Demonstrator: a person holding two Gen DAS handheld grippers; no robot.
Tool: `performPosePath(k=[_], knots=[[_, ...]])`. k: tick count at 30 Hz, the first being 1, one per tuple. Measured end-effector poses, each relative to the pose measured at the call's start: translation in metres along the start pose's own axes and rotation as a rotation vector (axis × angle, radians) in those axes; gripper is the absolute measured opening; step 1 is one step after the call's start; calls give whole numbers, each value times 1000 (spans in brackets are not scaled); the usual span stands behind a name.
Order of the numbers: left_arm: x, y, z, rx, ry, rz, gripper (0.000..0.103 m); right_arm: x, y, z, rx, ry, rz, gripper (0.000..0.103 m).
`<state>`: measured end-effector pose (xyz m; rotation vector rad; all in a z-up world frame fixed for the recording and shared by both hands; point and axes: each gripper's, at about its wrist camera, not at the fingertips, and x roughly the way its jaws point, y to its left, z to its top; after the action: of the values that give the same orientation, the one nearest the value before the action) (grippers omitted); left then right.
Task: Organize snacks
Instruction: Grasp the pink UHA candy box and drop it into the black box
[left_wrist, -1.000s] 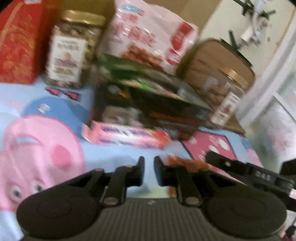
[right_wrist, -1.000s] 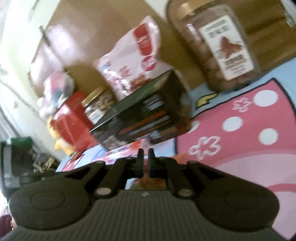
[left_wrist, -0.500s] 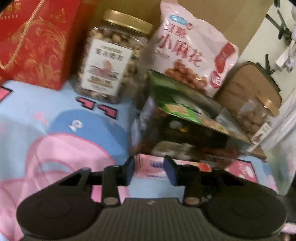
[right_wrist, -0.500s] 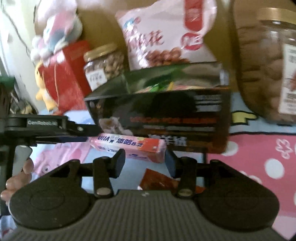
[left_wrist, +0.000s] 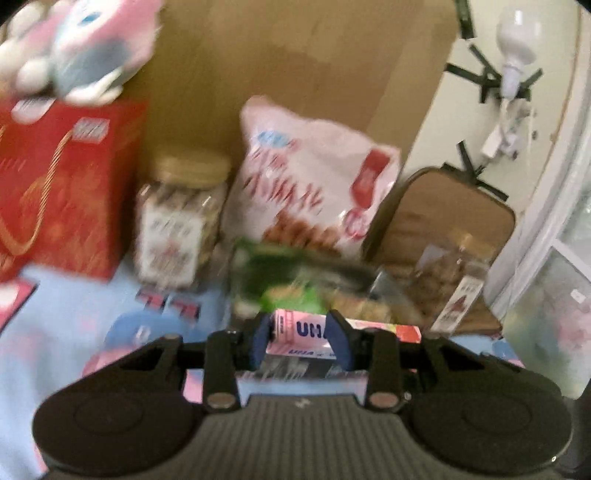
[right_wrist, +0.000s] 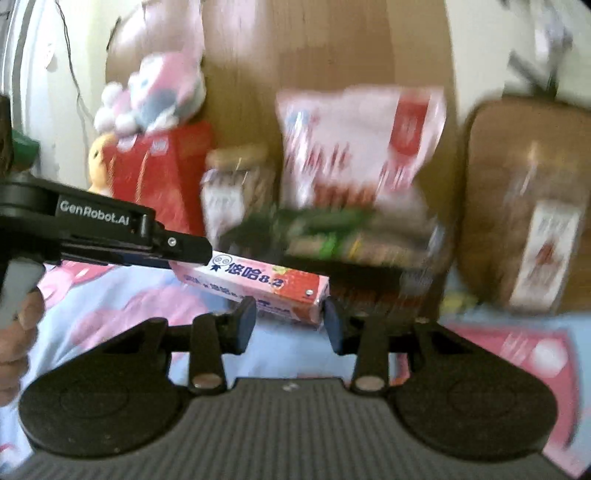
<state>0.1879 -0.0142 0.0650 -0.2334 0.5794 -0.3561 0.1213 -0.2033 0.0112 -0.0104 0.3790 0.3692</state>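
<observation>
A long pink candy box (left_wrist: 380, 330) hangs above the cartoon-print cloth (left_wrist: 55, 332). My left gripper (left_wrist: 300, 343) is shut on its near end, blue pads pressing both sides. In the right wrist view the same box (right_wrist: 258, 280) runs from the left gripper's finger (right_wrist: 177, 247) across to my right gripper (right_wrist: 290, 321). The right jaws are closing, with the box's red end between or just ahead of them, and I see no firm press. Behind stands a black snack box (right_wrist: 351, 236) with green packets on top.
Along the back are a red gift bag (left_wrist: 62, 184), a nut jar (left_wrist: 181, 221), a white-and-pink snack bag (left_wrist: 314, 192) and a second jar (right_wrist: 535, 236). A plush toy (left_wrist: 85, 48) sits on the red bag. A hand (right_wrist: 14, 332) holds the left gripper.
Both grippers went from shut to apart. The left one closed on the pink box and lifted it off the cloth. The right one rolled level and came to the box's other end.
</observation>
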Motion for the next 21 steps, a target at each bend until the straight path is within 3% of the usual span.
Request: performPosePath(k=[6,9,10,16,21], knots=[[43,-6,20,34,-2,15,37,36,-38,25,74,-5,-26,46],[55,-2,21,37,17,99,42,55,-46,24,102,33,-16,51],[52,1,19,29,15,97,42,56,-49,24,122,37,-12,51],[5,12,6,12,-21,24,42,14,-62,12,230,-17,8,51],[-29,18,-39,21,50,-18,43,-45,-78,-33,441,16,109,52]])
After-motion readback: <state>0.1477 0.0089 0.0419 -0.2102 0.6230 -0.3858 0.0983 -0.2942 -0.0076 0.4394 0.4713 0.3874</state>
